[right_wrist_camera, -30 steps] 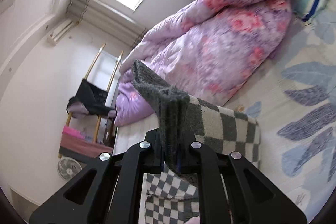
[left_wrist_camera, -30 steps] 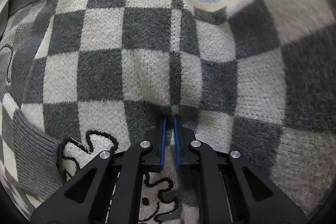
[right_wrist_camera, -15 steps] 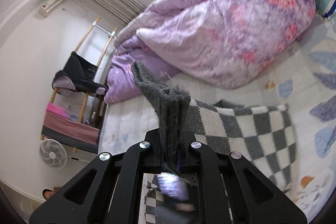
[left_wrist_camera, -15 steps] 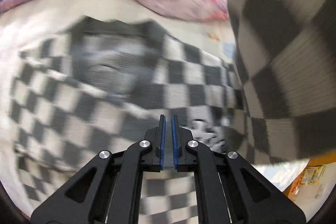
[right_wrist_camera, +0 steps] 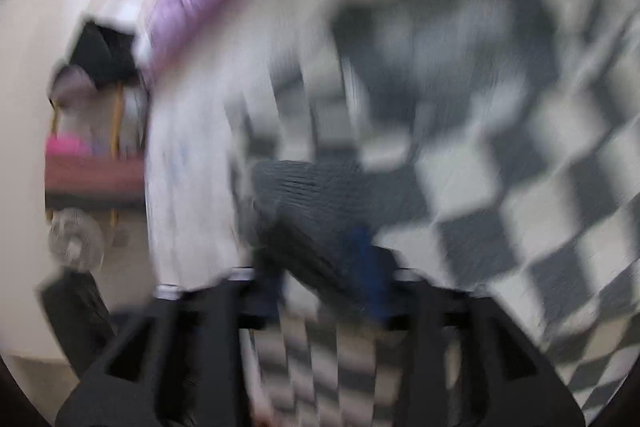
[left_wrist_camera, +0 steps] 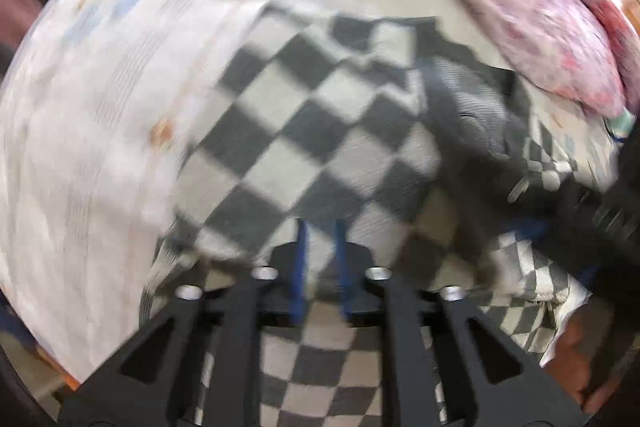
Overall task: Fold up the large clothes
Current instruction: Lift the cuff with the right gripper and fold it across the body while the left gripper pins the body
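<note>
The grey-and-white checked sweater (left_wrist_camera: 320, 131) lies spread on the bed, its grey ribbed part (left_wrist_camera: 472, 115) to the right. My left gripper (left_wrist_camera: 320, 255) hovers over it pointing steeply down. Its jaws are opening, and only the cloth below shows through the gap. The right wrist view is heavily blurred. My right gripper (right_wrist_camera: 320, 279) is low over the sweater (right_wrist_camera: 520, 187), and its jaws are opening too. The grey ribbed hem (right_wrist_camera: 320, 195) lies loosely between the blue pads (right_wrist_camera: 368, 267), which stand apart. A hand (left_wrist_camera: 580, 367) shows at the lower right of the left wrist view.
A pink and purple flowered quilt (left_wrist_camera: 540, 7) is bunched along the far side of the bed. Pale sheet (left_wrist_camera: 100, 107) lies left of the sweater. Beyond the bed's edge stand a rack hung with clothes (right_wrist_camera: 100, 59) and a floor fan (right_wrist_camera: 74, 239).
My left gripper let go of the sweater fold, swung across the garment and parted its jaws. My right gripper came down from high up with the ribbed hem and its jaws have parted.
</note>
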Motion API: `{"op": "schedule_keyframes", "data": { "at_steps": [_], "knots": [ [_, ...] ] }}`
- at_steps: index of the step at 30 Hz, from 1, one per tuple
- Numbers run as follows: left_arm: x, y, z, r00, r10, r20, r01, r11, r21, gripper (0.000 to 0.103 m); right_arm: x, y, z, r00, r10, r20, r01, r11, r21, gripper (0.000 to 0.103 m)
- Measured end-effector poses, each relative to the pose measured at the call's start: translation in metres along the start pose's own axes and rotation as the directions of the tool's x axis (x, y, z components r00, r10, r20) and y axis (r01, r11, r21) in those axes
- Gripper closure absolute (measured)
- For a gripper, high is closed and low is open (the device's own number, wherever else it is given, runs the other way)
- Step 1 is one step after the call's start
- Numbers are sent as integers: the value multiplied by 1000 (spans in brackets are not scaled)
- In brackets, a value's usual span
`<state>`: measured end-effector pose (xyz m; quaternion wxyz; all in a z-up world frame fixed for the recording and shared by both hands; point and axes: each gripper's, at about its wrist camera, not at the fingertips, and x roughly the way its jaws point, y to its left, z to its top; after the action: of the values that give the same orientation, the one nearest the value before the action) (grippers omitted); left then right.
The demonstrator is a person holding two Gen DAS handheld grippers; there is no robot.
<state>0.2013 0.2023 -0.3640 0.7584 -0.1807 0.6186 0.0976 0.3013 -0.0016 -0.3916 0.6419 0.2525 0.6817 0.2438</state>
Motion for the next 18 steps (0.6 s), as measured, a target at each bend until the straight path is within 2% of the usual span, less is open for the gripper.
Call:
{"op": "schedule_keyframes", "data": {
  "at_steps": [1, 3, 4, 5, 7, 8, 9, 10, 12, 14, 15, 16, 17, 18],
  "knots": [
    [0, 6, -2, 1000, 3, -3, -3, 1000, -22, 63, 12, -9, -6, 998, 28, -56, -27, 999, 27, 61],
    [2, 15, -8, 1000, -12, -6, 12, 998, -65, 52, 2, -15, -14, 998, 46, -42, -46, 999, 17, 51],
    [3, 17, -10, 999, -29, -15, 28, 996, -87, 49, -9, -17, -17, 999, 36, -27, -36, 999, -3, 29],
    [4, 15, -10, 999, -41, -21, 38, 994, -101, 46, -26, -22, -20, 1000, 26, 8, -26, 1000, -15, 20],
    [9, 6, -11, 994, -102, -39, 96, 986, -137, 44, -59, -37, -26, 997, 25, 70, -24, 1000, -7, 20],
    [15, -1, -11, 992, -122, -42, 115, 983, -147, 37, -70, -45, -28, 997, 20, 79, -21, 1000, 11, 20],
    [18, -7, -11, 989, -138, -42, 130, 978, -160, 31, -89, -61, -31, 996, 12, 94, -17, 998, 59, 20],
    [24, -13, -10, 987, -154, -43, 144, 973, -178, 30, -103, -78, -36, 994, 7, 109, -19, 993, 113, 20],
    [44, -26, -6, 986, -153, -67, 134, 965, -224, 20, -129, -119, -47, 992, 2, 128, -32, 972, 235, 20],
    [62, -36, -5, 985, -146, -93, 118, 959, -259, 20, -151, -161, -61, 988, -32, 151, -21, 940, 341, 20],
    [70, -41, -5, 983, -155, -94, 126, 957, -262, 21, -158, -174, -65, 986, -58, 158, -5, 927, 376, 21],
    [79, -46, -6, 989, -106, -102, 77, 964, -256, 24, -165, -190, -68, 983, -90, 161, 15, 910, 415, 27],
    [85, -48, -5, 993, -61, -102, 35, 969, -246, 41, -171, -209, -71, 978, -116, 171, 26, 890, 455, 38],
    [87, -50, -5, 996, -3, -87, -17, 972, -233, 49, -172, -219, -72, 977, -120, 178, 22, 880, 474, 45]
  ]
}}
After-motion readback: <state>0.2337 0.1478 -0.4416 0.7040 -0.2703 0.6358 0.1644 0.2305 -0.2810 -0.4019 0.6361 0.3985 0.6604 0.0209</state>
